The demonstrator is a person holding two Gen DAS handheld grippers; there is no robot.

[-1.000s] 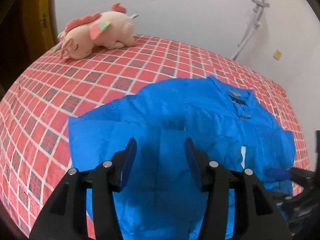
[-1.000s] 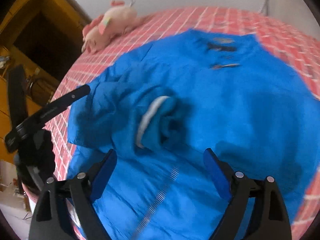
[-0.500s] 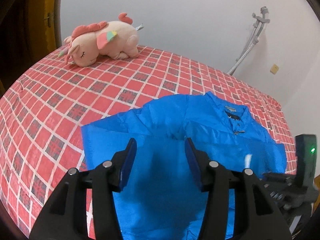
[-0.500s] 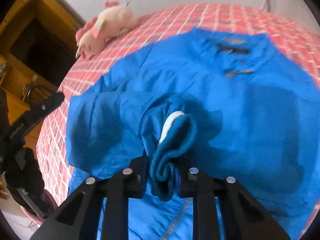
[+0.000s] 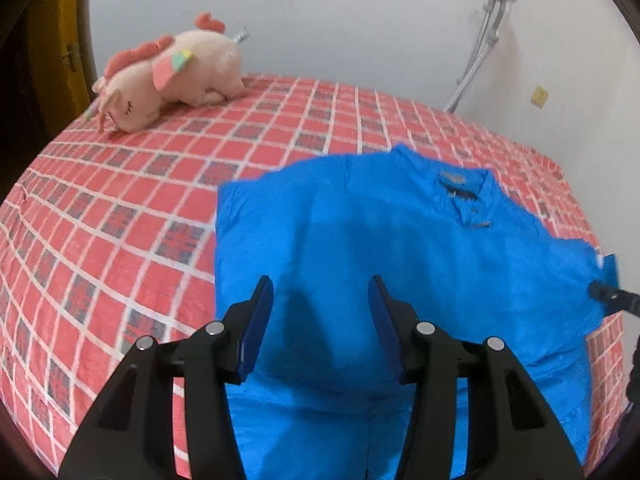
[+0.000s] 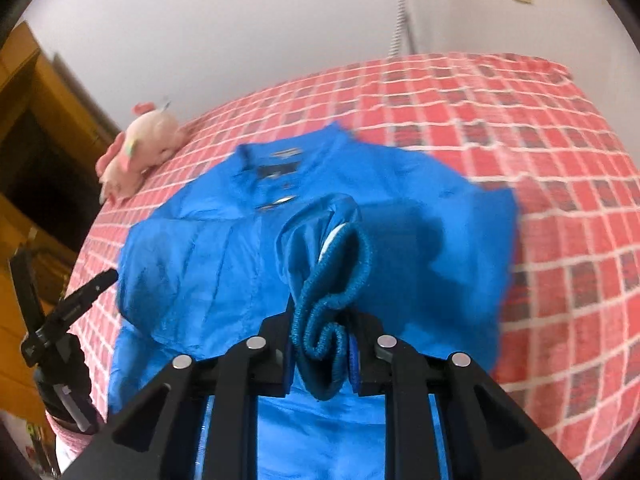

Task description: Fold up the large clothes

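Observation:
A large blue jacket lies front up on a bed with a red checked cover; its collar points to the far wall. My left gripper is open and empty above the jacket's lower left part. My right gripper is shut on the ribbed cuff of a jacket sleeve and holds it up over the jacket body. The right gripper's tip shows at the right edge of the left wrist view.
A pink plush unicorn lies at the bed's far left corner, also seen in the right wrist view. White wall with a hose stands behind the bed. A wooden wardrobe stands on the left.
My right gripper closed on the sleeve cuff and has drawn it across the jacket to the right side. My left gripper stayed open and pulled back a little.

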